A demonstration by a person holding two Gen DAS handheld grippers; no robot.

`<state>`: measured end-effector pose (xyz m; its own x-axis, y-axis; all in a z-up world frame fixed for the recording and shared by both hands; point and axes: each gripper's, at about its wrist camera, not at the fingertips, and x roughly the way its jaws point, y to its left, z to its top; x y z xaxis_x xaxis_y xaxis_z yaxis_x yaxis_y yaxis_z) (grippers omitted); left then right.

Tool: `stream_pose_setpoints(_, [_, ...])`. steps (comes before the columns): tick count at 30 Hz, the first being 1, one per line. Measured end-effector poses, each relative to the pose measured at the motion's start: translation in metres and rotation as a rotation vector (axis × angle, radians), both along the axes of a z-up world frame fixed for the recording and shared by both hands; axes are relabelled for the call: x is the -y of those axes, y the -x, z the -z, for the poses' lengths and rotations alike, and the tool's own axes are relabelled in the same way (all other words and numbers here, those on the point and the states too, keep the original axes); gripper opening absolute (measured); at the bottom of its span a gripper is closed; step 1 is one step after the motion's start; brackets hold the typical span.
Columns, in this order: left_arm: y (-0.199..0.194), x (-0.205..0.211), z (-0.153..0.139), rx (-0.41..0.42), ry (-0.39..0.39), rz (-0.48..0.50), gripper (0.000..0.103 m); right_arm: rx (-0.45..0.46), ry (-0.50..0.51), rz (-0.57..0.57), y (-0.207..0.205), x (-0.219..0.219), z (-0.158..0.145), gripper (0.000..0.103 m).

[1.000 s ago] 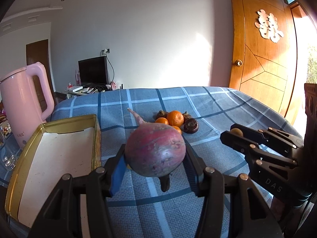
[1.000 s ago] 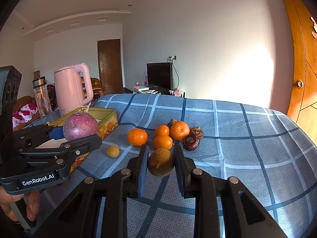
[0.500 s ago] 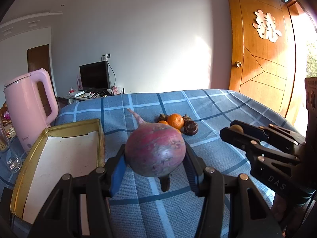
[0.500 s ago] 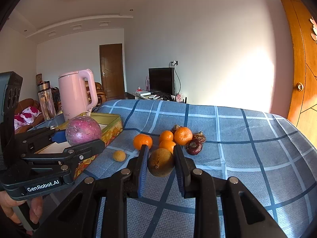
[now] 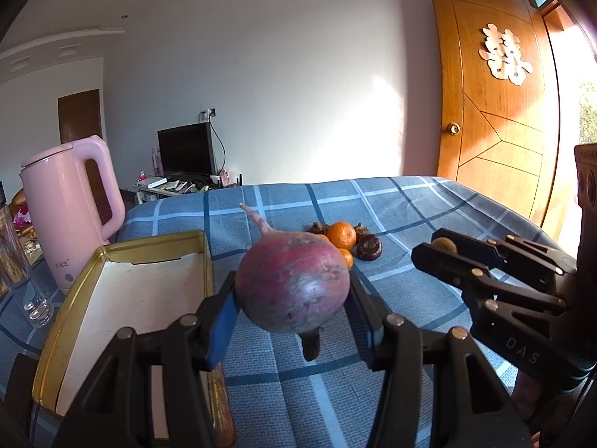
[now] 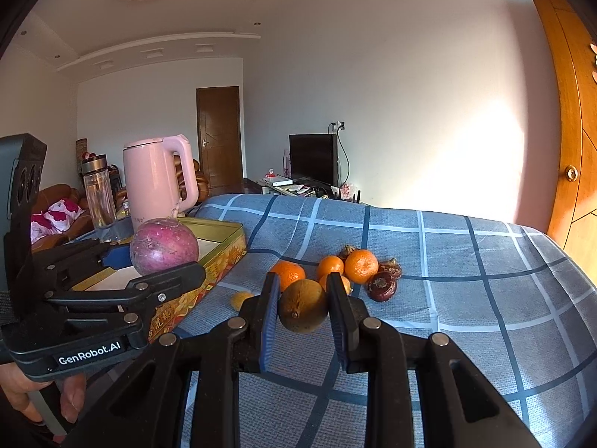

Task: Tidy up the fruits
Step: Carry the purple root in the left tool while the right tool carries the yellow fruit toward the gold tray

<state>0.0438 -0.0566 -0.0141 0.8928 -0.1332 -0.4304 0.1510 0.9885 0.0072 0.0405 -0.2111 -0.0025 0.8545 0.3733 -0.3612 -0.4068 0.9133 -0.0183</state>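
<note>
My left gripper (image 5: 293, 291) is shut on a round purple-red radish (image 5: 293, 282) with a thin root, held above the blue checked cloth beside the gold tin tray (image 5: 93, 261). It also shows in the right wrist view (image 6: 164, 246). My right gripper (image 6: 303, 308) is shut on a brown-green round fruit (image 6: 303, 305), held above the cloth. It shows at the right of the left wrist view (image 5: 444, 250). Several oranges (image 6: 360, 266) and dark brown fruits (image 6: 381, 285) lie in a cluster on the cloth. A small yellow fruit (image 6: 238, 299) lies near the tray.
A pink kettle (image 5: 69, 205) stands behind the tray (image 6: 220, 252), with a glass bottle (image 6: 97, 190) and a glass (image 5: 35, 298) to its left. A TV (image 6: 313, 158) and a wooden door (image 5: 496, 112) are in the background.
Both grippers have risen a little with their fruit; the table and tray sit lower in both views. Both grips are unchanged.
</note>
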Motion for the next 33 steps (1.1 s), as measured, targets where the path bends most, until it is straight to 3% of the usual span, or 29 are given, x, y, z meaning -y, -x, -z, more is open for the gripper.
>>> stream_pose_setpoints(33, [-0.007,-0.077,0.007,-0.023,0.040,-0.160,0.056,-0.028,0.037,-0.172,-0.013,-0.076,0.000,0.027])
